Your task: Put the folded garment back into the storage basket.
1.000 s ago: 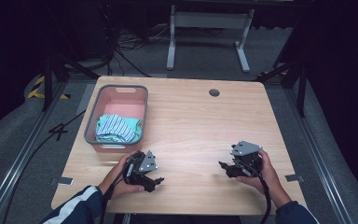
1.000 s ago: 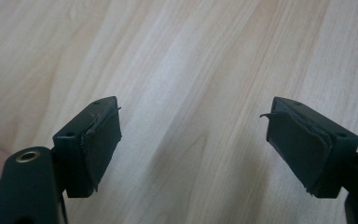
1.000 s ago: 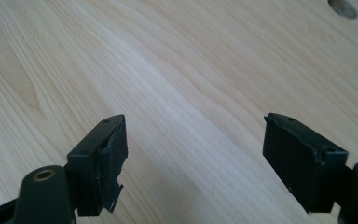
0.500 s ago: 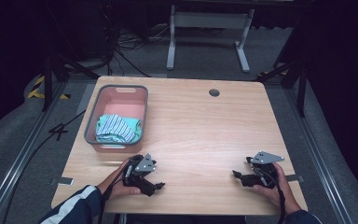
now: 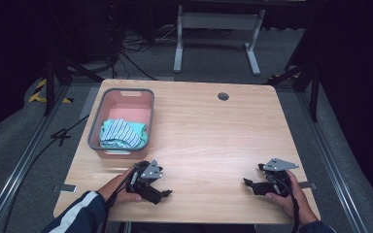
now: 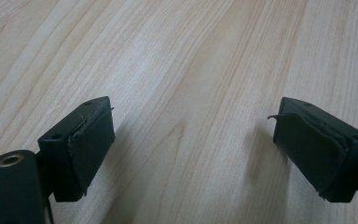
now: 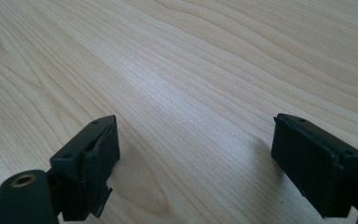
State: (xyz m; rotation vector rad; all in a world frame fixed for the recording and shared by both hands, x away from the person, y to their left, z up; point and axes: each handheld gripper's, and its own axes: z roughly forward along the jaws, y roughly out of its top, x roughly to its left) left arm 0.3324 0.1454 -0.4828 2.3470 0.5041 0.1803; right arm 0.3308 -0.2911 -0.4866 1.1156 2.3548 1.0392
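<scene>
1. The left tongs [image 5: 164, 194] rest low over the near left part of the bench [image 5: 213, 141], held in the person's left hand [image 5: 119, 187], with the jaws pointing to the right.
2. In the left gripper view the left tongs [image 6: 191, 140] stand wide apart with bare wood grain between the two black pads [image 6: 91, 149]; nothing is gripped, and the jaws have just been opening a little further.
3. The pad on the right side of that view has a curled, lifted edge at its tip.
4. The right tongs [image 5: 250, 185] sit over the near right part of the bench, held in the person's right hand [image 5: 289, 196], with the jaws pointing to the left, towards the other tongs.
5. In the right gripper view the right tongs [image 7: 196, 154] are spread about as wide as they go, empty, with plain wood between the pads [image 7: 100, 161]; these jaws too have just been opening.
6. The two tongs lie well apart, with bare bench between them.
7. A grey three-cornered plate tops each of them in the high view.
8. Just beyond the left tongs, on the left side of the bench, stands a grey-rimmed pink basket [image 5: 97, 127].
9. A folded cloth [image 5: 123, 134], teal with blue-and-white stripes, lies in the near half of the basket.
10. A round cable hole [image 5: 223, 96] sits near the far edge of the bench, right of centre.
11. A dark sleeve with white stripes [image 5: 77, 218] covers the left forearm at the near edge.
</scene>
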